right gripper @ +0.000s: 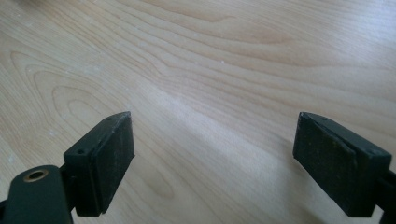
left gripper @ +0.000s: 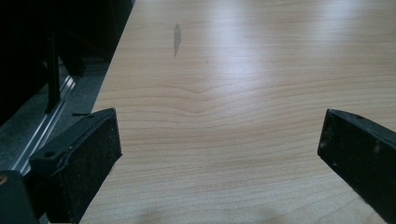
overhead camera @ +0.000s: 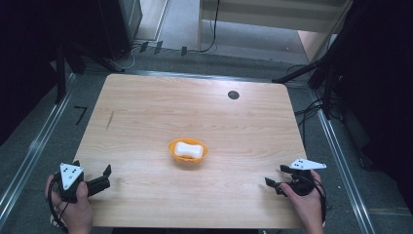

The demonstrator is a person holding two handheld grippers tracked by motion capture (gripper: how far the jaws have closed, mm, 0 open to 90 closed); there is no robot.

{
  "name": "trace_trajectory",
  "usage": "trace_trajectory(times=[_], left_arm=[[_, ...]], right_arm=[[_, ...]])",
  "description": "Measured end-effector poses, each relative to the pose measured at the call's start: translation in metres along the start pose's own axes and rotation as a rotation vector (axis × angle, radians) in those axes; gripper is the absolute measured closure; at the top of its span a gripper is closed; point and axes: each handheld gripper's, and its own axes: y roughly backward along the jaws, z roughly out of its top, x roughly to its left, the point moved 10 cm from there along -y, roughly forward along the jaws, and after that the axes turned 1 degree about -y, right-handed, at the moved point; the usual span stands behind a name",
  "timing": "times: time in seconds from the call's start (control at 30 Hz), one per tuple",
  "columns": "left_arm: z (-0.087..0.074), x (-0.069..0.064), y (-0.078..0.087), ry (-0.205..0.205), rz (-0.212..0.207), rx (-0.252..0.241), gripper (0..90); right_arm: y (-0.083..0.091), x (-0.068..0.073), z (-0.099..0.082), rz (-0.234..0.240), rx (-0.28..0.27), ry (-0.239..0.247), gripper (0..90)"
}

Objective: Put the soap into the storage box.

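Observation:
An orange bowl (overhead camera: 188, 151) holding a white soap-like block (overhead camera: 188, 149) sits near the middle of the wooden table (overhead camera: 146, 112). My left gripper (overhead camera: 93, 174) rests open at the table's front left corner, held by a hand. At the front right, my right gripper (overhead camera: 276, 176) is open too, jaws pointing left toward the centre. In the left gripper view the gripper (left gripper: 219, 135) has bare wood between its wide-apart jaws. The right gripper view shows that gripper (right gripper: 212, 137) with nothing but wood grain between its jaws.
A small dark round hole (overhead camera: 233, 94) lies in the table's far right part. A dark streak (overhead camera: 110, 119) marks the wood at the left. Metal rails (overhead camera: 34, 151) and cables run on the floor around the table.

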Motion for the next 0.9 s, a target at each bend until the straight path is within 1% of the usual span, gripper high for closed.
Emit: trace_trajectory(times=[0.1, 0.2, 0.37, 0.43, 0.6, 0.77, 0.83, 0.9], left_arm=[[0.000, 0.000, 0.000, 0.003, -0.003, 0.000, 0.0], [0.000, 0.000, 0.000, 0.000, 0.000, 0.001, 0.0], [0.000, 0.000, 0.000, 0.002, -0.002, -0.002, 0.0], [0.000, 0.000, 0.000, 0.004, -0.001, -0.003, 0.0], [0.000, 0.000, 0.000, 0.005, -0.001, -0.006, 0.0], [0.000, 0.000, 0.000, 0.000, -0.004, -0.004, 0.0], [0.000, 0.000, 0.000, -0.004, -0.004, -0.004, 0.0], [0.000, 0.000, 0.000, -0.006, -0.002, -0.001, 0.0]], right_arm=[[0.005, -0.003, -0.007, -0.020, -0.027, -0.025, 13.4], [0.012, -0.005, -0.008, -0.036, -0.060, -0.044, 12.9], [0.022, -0.011, -0.015, -0.075, -0.087, -0.052, 12.9], [0.027, -0.014, -0.017, -0.093, -0.115, -0.064, 13.0], [0.042, -0.023, -0.021, -0.124, -0.191, -0.117, 13.0], [0.052, -0.029, -0.024, -0.146, -0.239, -0.152, 13.1], [0.053, -0.029, -0.024, -0.147, -0.244, -0.151, 13.1], [0.052, -0.029, -0.024, -0.163, -0.242, -0.142, 13.2]])
